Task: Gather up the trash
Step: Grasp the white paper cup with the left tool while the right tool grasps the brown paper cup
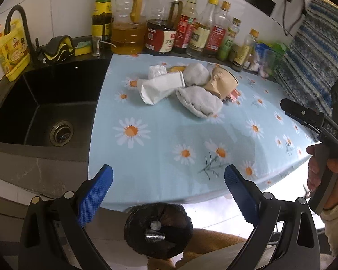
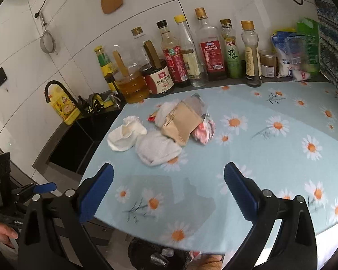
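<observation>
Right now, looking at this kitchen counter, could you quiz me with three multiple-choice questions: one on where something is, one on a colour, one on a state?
1. Where is the bin?
A. in the sink
B. on the floor below the counter edge
C. among the bottles

2. What colour is the tablecloth?
A. light blue with daisies
B. plain red
C. green stripes

3. How are the left gripper and right gripper?
A. both open, empty
B. both holding paper
C. one shut on a cup

Answers: 1 B, it shows beneath the cloth's edge. 2 A, the daisy print is plain. 3 A, the blue fingers stand apart, and the trash pile is untouched.
</observation>
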{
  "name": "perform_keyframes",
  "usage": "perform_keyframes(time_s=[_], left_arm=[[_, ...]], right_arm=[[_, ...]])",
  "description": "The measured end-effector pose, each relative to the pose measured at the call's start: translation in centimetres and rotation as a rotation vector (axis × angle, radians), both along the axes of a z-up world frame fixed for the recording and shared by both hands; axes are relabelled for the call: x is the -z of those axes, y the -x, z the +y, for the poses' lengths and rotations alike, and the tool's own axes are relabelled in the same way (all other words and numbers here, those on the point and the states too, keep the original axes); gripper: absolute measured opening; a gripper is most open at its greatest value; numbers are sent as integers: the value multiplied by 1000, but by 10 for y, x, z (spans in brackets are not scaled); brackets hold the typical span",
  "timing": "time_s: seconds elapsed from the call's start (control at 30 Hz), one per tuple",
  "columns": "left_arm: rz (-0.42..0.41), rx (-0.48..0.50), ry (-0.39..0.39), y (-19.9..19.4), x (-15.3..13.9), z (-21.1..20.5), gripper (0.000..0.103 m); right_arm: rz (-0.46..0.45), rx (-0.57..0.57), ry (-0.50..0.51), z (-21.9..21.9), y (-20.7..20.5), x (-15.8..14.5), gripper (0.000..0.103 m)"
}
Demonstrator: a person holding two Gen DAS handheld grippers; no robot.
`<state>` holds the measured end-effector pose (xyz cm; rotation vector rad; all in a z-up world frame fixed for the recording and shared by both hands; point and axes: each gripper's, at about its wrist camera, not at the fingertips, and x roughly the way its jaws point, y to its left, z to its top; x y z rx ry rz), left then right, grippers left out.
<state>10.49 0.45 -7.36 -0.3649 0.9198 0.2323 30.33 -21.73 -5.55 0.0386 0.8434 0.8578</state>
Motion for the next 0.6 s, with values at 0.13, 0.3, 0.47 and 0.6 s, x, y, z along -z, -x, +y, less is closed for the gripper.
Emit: perform_keyframes(time_s=[0.13, 0.3, 0.47, 0.6], left_arm=[[14, -41, 11, -11, 0, 5, 96], [49, -90, 15, -29, 4, 10, 96], [80, -119, 6, -45, 8, 10, 96], [84, -148, 6, -56, 8, 9, 96]], right_arm=[[41, -24, -12, 10, -33, 9, 90], [65, -60, -13, 25, -66, 21, 86], [92, -108, -31, 40, -97, 32, 86], [137, -140, -44, 50, -117, 43, 71]])
